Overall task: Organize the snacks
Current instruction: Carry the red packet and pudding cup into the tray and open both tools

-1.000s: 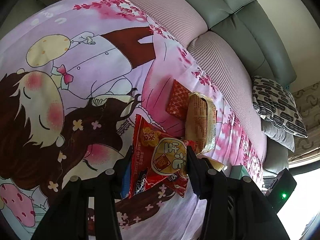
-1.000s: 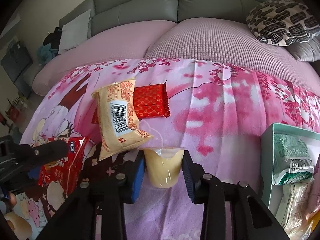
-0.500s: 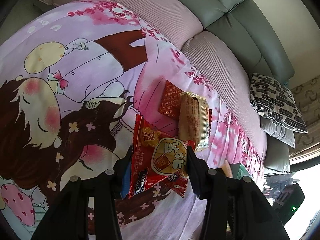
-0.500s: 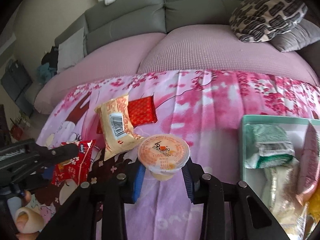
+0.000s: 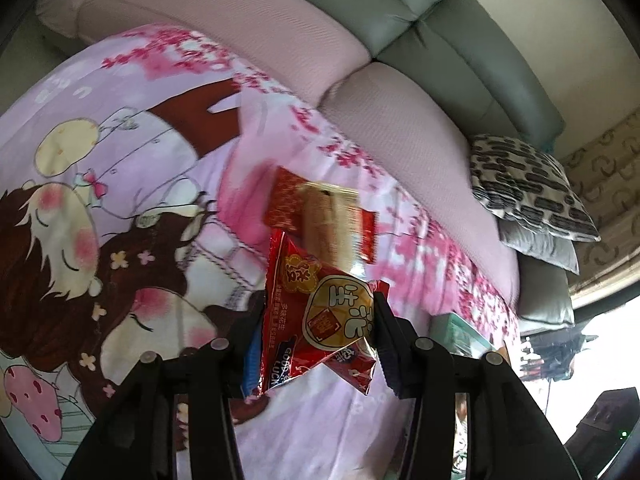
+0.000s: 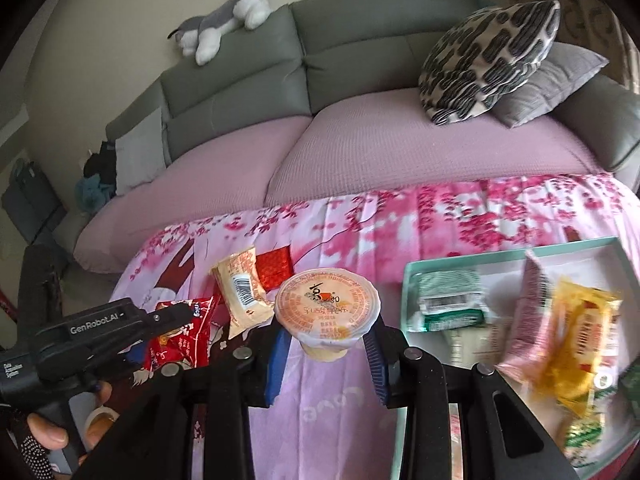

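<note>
My left gripper [image 5: 318, 340] is shut on a red peanut snack bag [image 5: 316, 312] and holds it above the pink cartoon cloth; it also shows in the right wrist view [image 6: 180, 332]. My right gripper [image 6: 326, 354] is shut on a jelly cup [image 6: 326, 312] with an orange foil lid, held above the cloth left of the teal box [image 6: 408, 280]. A tan packet [image 6: 240, 292] lies on a red square packet [image 6: 274, 266] on the cloth; both show in the left wrist view, the tan packet [image 5: 328, 220] over the red one [image 5: 284, 200].
The teal box holds a green-white packet [image 6: 448, 300], a pink packet [image 6: 528, 312] and a yellow packet [image 6: 580, 340]. Behind the cloth is a sofa with pink seat covers [image 6: 400, 144], a patterned cushion [image 6: 488, 60] and a plush toy [image 6: 224, 24].
Both grippers have risen with their loads. The right gripper lifted the jelly cup up and towards the box, so its lid and more of the box now show.
</note>
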`<state>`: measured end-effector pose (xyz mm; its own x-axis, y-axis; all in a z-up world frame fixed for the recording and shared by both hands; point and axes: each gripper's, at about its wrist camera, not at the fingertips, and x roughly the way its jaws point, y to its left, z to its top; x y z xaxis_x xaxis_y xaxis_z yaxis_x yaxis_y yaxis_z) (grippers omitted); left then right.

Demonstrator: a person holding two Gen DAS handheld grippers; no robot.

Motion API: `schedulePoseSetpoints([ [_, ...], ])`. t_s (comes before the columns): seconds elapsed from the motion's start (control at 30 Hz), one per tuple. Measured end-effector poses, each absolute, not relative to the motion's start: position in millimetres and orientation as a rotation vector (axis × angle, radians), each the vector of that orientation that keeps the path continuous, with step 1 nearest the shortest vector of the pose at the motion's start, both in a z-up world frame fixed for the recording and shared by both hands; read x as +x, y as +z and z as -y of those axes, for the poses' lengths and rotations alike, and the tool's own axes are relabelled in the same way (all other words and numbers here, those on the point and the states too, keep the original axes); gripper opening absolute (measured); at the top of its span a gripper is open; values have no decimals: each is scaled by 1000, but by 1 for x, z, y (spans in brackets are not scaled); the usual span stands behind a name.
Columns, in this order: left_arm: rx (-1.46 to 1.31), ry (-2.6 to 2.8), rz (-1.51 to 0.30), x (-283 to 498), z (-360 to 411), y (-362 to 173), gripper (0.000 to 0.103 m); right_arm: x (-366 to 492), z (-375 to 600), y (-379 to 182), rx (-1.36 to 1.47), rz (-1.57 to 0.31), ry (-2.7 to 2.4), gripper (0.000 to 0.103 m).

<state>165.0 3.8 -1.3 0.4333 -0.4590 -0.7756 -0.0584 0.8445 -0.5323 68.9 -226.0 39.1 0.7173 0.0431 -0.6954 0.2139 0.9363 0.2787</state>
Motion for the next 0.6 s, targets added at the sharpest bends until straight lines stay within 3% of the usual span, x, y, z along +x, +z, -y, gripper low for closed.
schedulePoseSetpoints([
  [0.6, -303, -559, -1108, 127, 125, 25, 50, -21, 377, 59, 516, -676, -459, 37],
])
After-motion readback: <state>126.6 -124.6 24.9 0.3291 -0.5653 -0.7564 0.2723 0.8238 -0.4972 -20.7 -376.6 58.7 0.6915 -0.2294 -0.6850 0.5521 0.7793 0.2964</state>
